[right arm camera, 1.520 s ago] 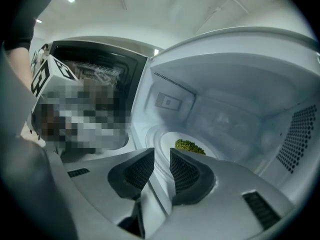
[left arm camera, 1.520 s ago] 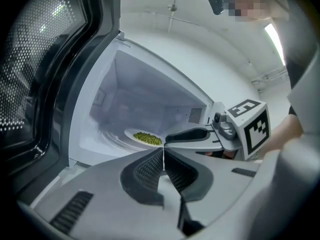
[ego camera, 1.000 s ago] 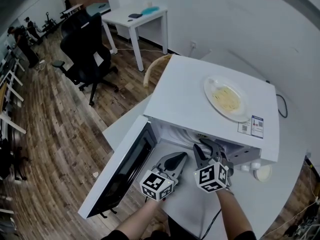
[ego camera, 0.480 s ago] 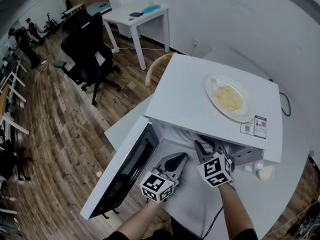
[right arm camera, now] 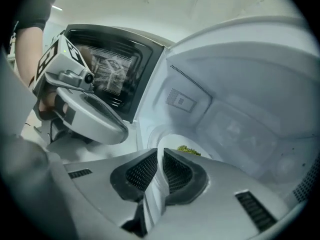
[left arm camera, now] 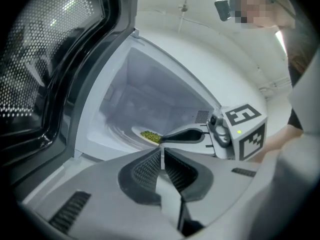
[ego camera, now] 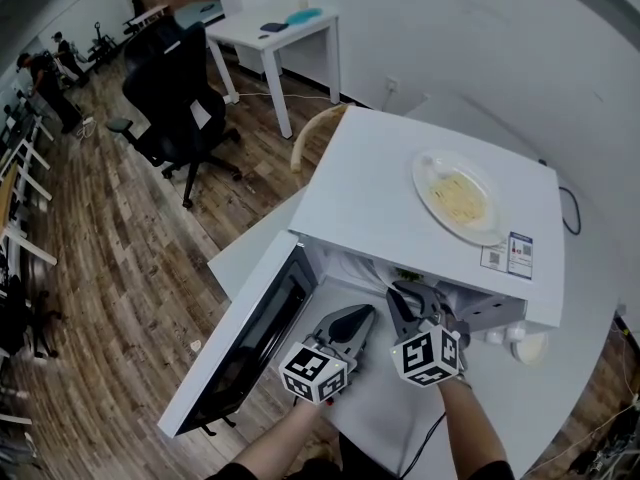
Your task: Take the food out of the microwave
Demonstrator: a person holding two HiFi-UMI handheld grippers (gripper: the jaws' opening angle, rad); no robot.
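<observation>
From the head view, the cavity of the microwave is largely hidden by its own roof. Only a speck of green is glimpsed there, above the right gripper. The plate of green food is better seen in the gripper views. It lies on the cavity floor near the front, and its near edge is cut off by the right gripper's jaws. Those jaws have just been closing, and a white strip, taken to be the plate's rim, is pinched between their pads. How far in the rim reaches cannot be made out.

The left gripper is held just outside the opening, beside the right one, with its jaws pressed together and nothing between them. In its view the plate is partly covered by one finger of the right gripper.

The door is swung wide to the left, and little is made out through its dark mesh window. A plate of noodles is set on top of the microwave, next to a label too small to read. An office chair and a white desk are placed well apart from the microwave on the wooden floor.
</observation>
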